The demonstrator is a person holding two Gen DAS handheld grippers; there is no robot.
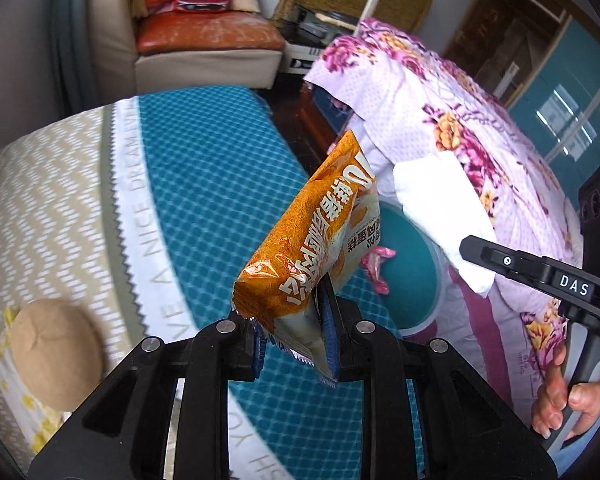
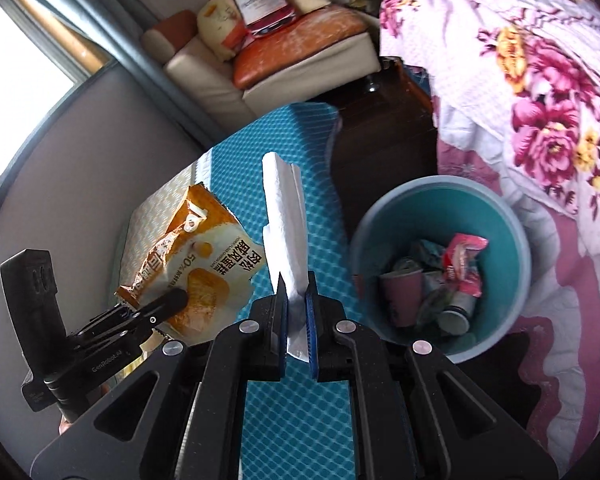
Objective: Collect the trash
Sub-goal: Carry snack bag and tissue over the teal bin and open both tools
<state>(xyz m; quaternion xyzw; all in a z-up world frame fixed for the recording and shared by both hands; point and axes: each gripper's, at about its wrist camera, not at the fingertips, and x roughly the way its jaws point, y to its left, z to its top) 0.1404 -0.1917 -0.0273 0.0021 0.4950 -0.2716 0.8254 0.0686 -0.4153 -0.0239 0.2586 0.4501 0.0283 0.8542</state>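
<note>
My left gripper is shut on an orange snack wrapper and holds it up above the teal mat; the same wrapper shows in the right wrist view, pinched by the left gripper. My right gripper is shut on a folded white tissue, also seen at the right of the left wrist view. A teal trash bin stands on the floor to the right, holding a pink cup, wrappers and other trash. Its inside lies behind the wrapper, with a pink wrapper in it.
A teal checked mat lies below with a beige zigzag cushion and a tan round plush at the left. A floral quilt hangs at the right. A cream sofa with bags stands behind.
</note>
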